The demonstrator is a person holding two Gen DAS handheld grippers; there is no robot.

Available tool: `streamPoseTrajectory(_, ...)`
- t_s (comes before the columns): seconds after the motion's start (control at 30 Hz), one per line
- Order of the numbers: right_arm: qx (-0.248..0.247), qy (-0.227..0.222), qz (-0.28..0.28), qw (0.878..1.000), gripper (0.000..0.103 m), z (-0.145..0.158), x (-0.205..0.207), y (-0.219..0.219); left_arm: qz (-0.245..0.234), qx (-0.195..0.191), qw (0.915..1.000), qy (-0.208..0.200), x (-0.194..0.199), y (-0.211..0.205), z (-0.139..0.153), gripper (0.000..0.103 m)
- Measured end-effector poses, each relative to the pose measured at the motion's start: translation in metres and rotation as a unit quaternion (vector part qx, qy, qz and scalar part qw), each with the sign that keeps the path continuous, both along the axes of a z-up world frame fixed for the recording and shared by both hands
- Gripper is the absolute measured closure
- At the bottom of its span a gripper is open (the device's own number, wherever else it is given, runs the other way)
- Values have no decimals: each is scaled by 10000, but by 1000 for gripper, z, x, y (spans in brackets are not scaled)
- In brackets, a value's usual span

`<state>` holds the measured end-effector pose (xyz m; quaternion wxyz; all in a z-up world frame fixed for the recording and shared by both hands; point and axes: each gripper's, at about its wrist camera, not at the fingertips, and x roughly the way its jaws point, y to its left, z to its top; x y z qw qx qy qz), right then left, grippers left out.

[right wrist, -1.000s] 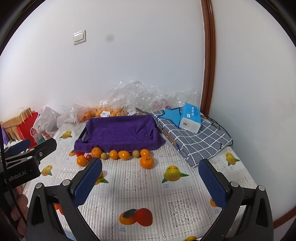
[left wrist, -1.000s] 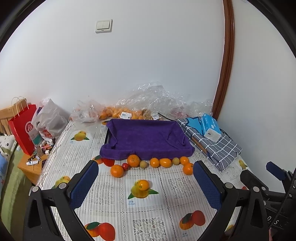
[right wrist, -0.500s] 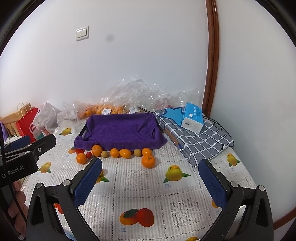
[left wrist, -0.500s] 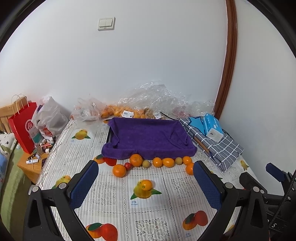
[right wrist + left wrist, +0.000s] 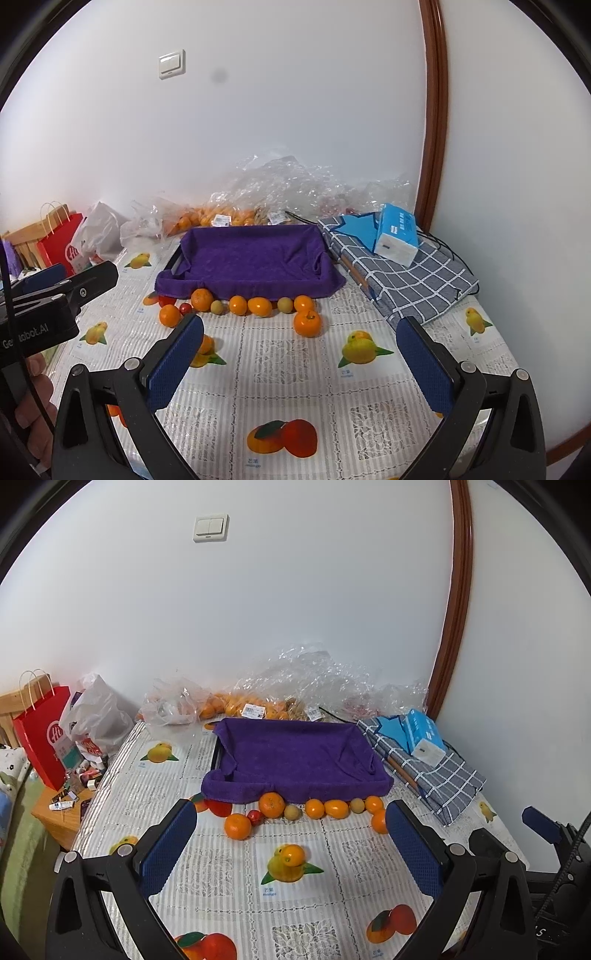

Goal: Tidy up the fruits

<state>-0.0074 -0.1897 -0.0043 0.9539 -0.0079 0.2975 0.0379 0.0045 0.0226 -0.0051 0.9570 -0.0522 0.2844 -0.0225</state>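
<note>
I see the fruits [image 5: 314, 808], oranges with smaller yellow-green and red pieces, lying in a loose row against the near edge of the purple towel-lined tray [image 5: 295, 760]. One orange [image 5: 307, 322] sits apart, just in front of the row. Right of the tray lies a tissue pack [image 5: 397, 240] on checked cloth [image 5: 413, 280]. My left gripper [image 5: 291, 849] and right gripper [image 5: 303, 365] hover short of the row, jaws spread wide, holding nothing.

White walls [image 5: 332, 590] with a light switch [image 5: 210, 527] and brown wooden trim [image 5: 456, 590]
</note>
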Motion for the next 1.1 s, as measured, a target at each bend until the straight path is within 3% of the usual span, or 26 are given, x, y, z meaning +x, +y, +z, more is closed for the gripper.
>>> streamPoseTrajectory(0.23,-299,67,-45,9995,0,-8,11,1,1,-7,10000,36,5,5,-4,0)
streamPoseTrajectory(0.43,-149,-82,-129,9998,0,-9,16,-9,20,-197,9997,-118,13,15,-8,1)
streamPoseTrajectory(0.67,-169,-279,-33,9995,0,-28,29,-15,123,-104,9998,89,32,26,-31,1)
streamPoseTrajectory(0.8,-223,-6,-82,9997,2,-56,47,-19,98,7,9995,294,48,30,-51,1)
streamPoseTrajectory(1.1,-94,671,20,9977,8,-113,93,-22,240,-158,9944,1017,83,54,-111,3)
